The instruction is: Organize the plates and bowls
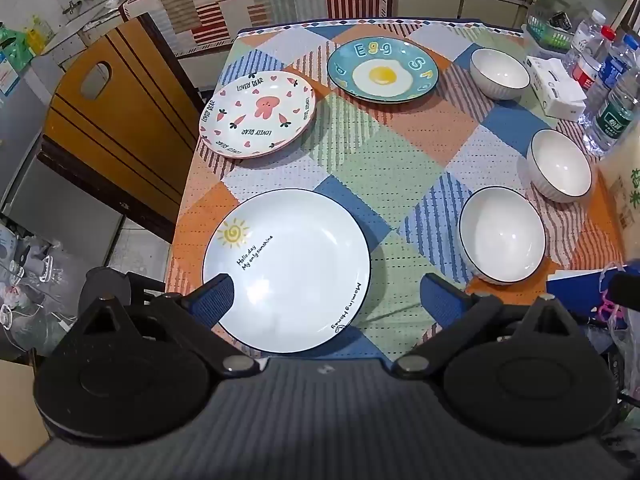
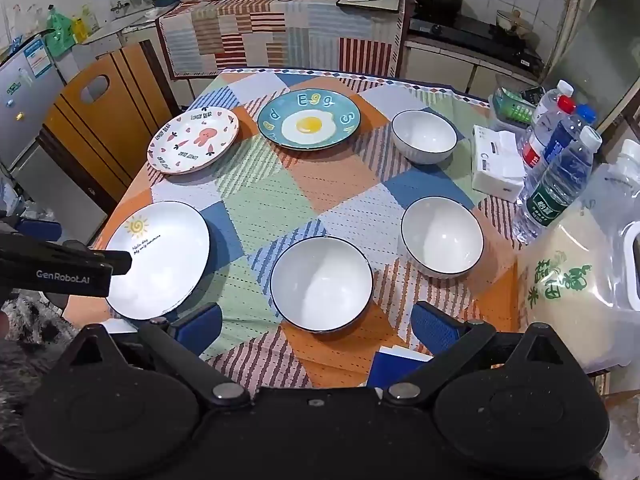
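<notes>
Three plates lie on the left of the table: a white sun plate (image 1: 286, 268) (image 2: 160, 258) nearest, a pink bunny plate (image 1: 258, 114) (image 2: 194, 140) behind it, and a teal egg plate (image 1: 382, 70) (image 2: 309, 124) at the back. Three white bowls stand on the right: near (image 1: 502, 234) (image 2: 322, 284), middle (image 1: 560, 164) (image 2: 442, 236), far (image 1: 499, 73) (image 2: 424, 136). My left gripper (image 1: 324, 300) is open and empty above the sun plate's near side. My right gripper (image 2: 316, 330) is open and empty in front of the near bowl.
Water bottles (image 2: 560, 160), a tissue pack (image 2: 498, 164) and a rice bag (image 2: 576, 280) crowd the table's right edge. A wooden chair (image 2: 100, 120) stands at the left. The patchwork tablecloth (image 2: 320, 184) covers the table. A kitchen counter (image 2: 280, 20) runs behind.
</notes>
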`<action>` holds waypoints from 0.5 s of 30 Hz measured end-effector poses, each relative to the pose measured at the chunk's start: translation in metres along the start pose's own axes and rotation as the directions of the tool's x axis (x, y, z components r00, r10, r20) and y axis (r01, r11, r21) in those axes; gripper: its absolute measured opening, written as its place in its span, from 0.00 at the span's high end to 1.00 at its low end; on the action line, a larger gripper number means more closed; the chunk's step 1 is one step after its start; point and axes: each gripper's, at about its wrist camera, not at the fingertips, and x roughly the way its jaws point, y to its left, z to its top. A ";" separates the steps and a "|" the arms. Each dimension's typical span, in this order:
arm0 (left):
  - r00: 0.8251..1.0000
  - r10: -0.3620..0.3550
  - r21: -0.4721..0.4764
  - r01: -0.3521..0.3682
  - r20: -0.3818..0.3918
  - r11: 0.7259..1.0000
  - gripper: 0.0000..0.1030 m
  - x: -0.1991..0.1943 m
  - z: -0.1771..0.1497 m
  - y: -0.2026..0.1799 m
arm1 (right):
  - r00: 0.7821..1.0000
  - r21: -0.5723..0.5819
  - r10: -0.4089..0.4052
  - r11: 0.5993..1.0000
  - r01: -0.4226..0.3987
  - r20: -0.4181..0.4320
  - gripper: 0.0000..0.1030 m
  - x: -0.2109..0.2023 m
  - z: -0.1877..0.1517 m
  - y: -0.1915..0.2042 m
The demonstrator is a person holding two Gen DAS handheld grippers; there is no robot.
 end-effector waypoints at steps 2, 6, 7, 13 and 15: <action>1.000 0.007 0.001 -0.007 0.002 1.000 0.02 0.000 0.000 0.000 | 1.000 0.000 0.001 1.000 -0.001 0.000 0.01 0.000 0.000 0.000; 1.000 0.009 -0.001 -0.009 0.004 1.000 0.02 0.001 0.002 -0.002 | 1.000 0.000 0.000 1.000 0.000 0.001 0.01 0.001 0.000 -0.001; 1.000 0.008 -0.001 -0.008 0.003 1.000 0.02 0.002 0.002 -0.002 | 1.000 0.000 -0.001 1.000 0.001 0.001 0.01 0.002 0.000 -0.001; 1.000 -0.013 -0.010 0.013 0.012 1.000 0.02 -0.002 0.000 0.002 | 1.000 -0.002 -0.004 1.000 0.004 -0.001 0.01 0.001 0.002 0.000; 1.000 -0.015 -0.009 0.015 0.015 1.000 0.02 -0.003 0.000 0.002 | 1.000 -0.001 -0.003 1.000 0.003 -0.002 0.01 0.001 0.004 0.000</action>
